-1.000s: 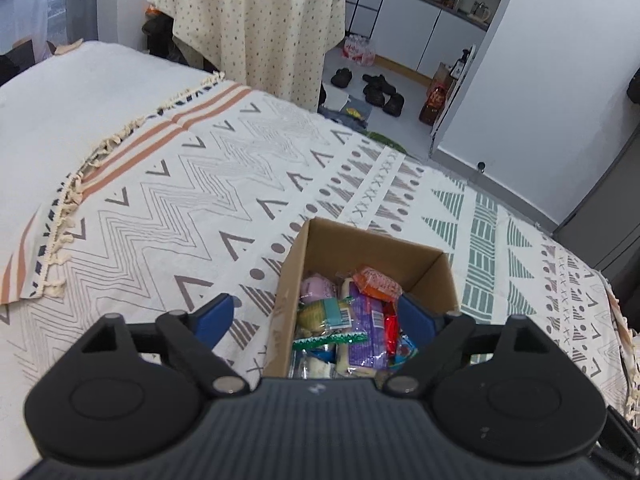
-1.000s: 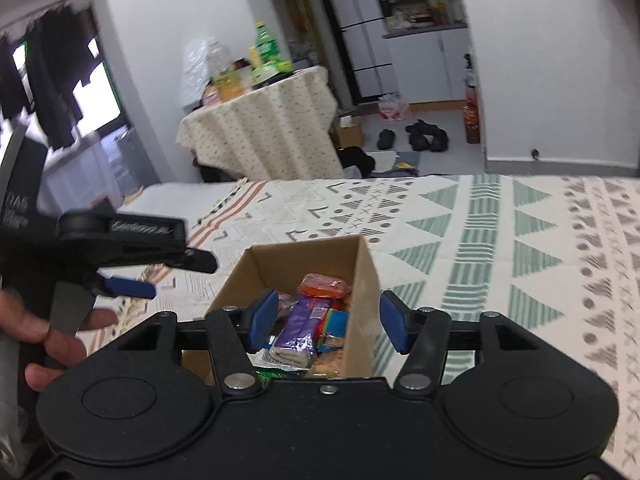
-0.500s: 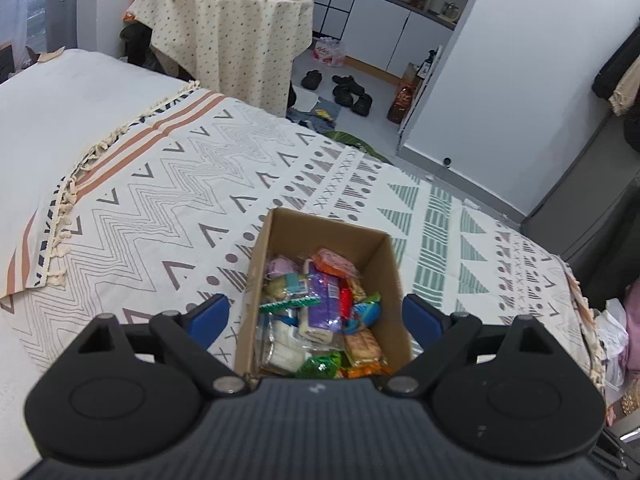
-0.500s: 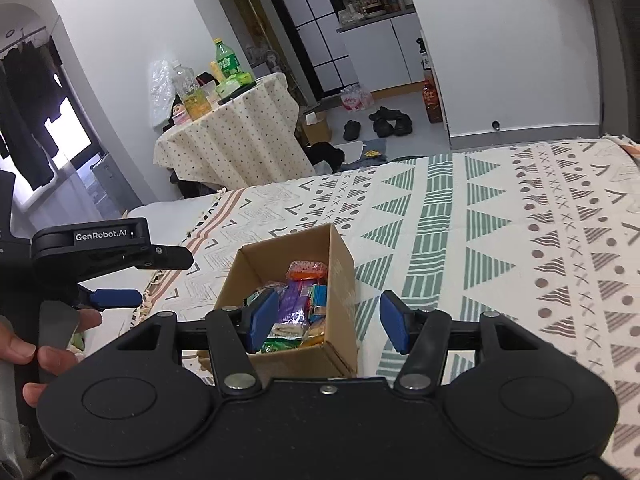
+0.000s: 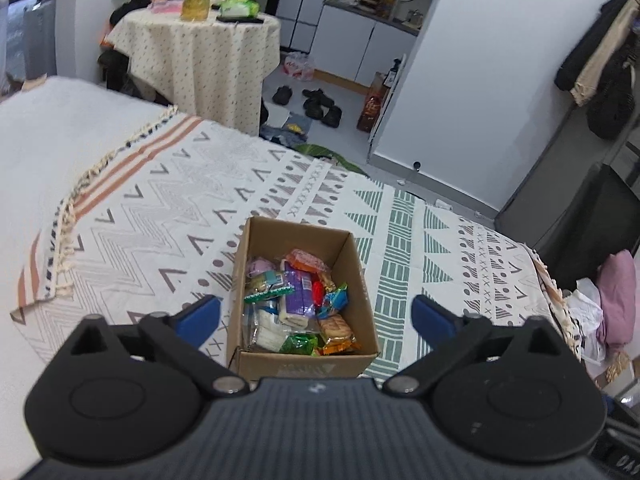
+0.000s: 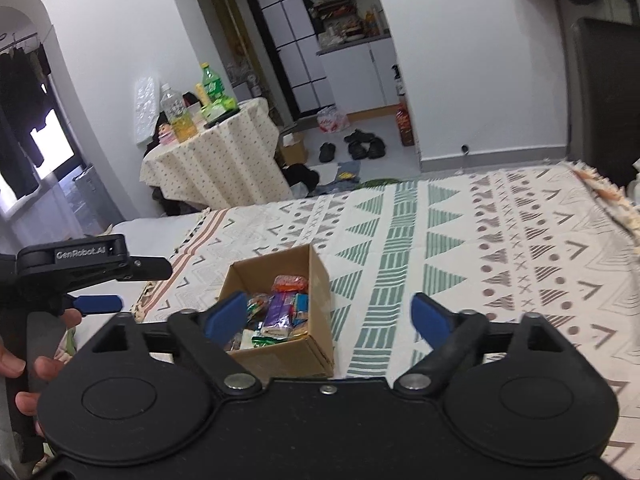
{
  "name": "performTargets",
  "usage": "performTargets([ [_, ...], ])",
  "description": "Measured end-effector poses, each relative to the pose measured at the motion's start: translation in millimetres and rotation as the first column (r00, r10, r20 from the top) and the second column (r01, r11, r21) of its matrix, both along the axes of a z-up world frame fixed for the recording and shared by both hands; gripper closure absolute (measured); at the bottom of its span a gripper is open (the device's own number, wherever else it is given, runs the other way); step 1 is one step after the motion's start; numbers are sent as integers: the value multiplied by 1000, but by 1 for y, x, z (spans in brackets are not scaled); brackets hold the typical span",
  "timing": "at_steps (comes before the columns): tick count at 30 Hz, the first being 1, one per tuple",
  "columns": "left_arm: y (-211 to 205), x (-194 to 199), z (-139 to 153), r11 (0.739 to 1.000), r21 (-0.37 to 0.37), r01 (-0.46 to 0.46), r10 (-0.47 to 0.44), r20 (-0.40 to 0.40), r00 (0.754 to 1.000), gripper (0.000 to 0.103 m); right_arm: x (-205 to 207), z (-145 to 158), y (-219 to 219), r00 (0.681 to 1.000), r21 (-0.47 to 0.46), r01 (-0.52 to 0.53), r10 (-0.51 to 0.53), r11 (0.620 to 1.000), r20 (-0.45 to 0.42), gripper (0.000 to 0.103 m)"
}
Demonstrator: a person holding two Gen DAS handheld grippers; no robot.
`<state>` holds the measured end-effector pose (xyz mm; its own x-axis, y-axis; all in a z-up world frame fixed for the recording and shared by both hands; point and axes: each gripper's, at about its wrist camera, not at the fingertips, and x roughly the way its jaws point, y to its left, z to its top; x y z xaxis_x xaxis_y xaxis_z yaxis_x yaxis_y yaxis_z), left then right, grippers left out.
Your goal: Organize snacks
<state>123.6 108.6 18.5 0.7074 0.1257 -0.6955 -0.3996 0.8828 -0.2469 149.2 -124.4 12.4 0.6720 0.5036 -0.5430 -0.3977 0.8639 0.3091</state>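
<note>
An open cardboard box (image 5: 359, 264) sits on the patterned blanket (image 5: 168, 216), filled with several wrapped snacks (image 5: 298, 292) in purple, orange, green and blue. My left gripper (image 5: 316, 314) hovers above and behind the box, its jaws opening wide with nothing held between them. In the right wrist view the same box (image 6: 320, 280) lies ahead and below. My right gripper (image 6: 326, 314) is also opening wide and grips nothing. The left gripper (image 6: 96, 272) shows at the left edge of that view, held by a person's hand (image 6: 24, 364).
A round table (image 5: 200, 52) with a dotted cloth and bottles stands beyond the bed. Shoes (image 5: 316, 104) lie on the floor by the white wall. A dark cabinet (image 5: 600, 216) and a pink cloth heap (image 5: 616, 296) are at the right. The blanket's fringe (image 5: 68, 216) runs down the left.
Both grippers have risen and drawn back, so the box looks smaller and farther. The right jaws have spread from half wide to fully wide; the left jaws widened a little.
</note>
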Motion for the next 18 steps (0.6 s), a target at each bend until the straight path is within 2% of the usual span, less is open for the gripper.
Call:
performTargets([
  [1,-2,-3,3,1000,7,12,-12,5,1000,0,-3,3,-2,1000,-1,11,-11,1000,2,0],
  [6,-12,-20,18,997,27,79,-80,47,996,0,-20,18,-10,997,-35,69,-68,997,26,0],
  [11,-18,-42,30,994,46,100,-104,82,991,0,-37,25,-18,991,-51,133,-131,990,27,0],
  [18,-19,-71,42,990,20,139,-141,109,984,0,-68,35,-19,987,-48,153,-150,987,62,0],
])
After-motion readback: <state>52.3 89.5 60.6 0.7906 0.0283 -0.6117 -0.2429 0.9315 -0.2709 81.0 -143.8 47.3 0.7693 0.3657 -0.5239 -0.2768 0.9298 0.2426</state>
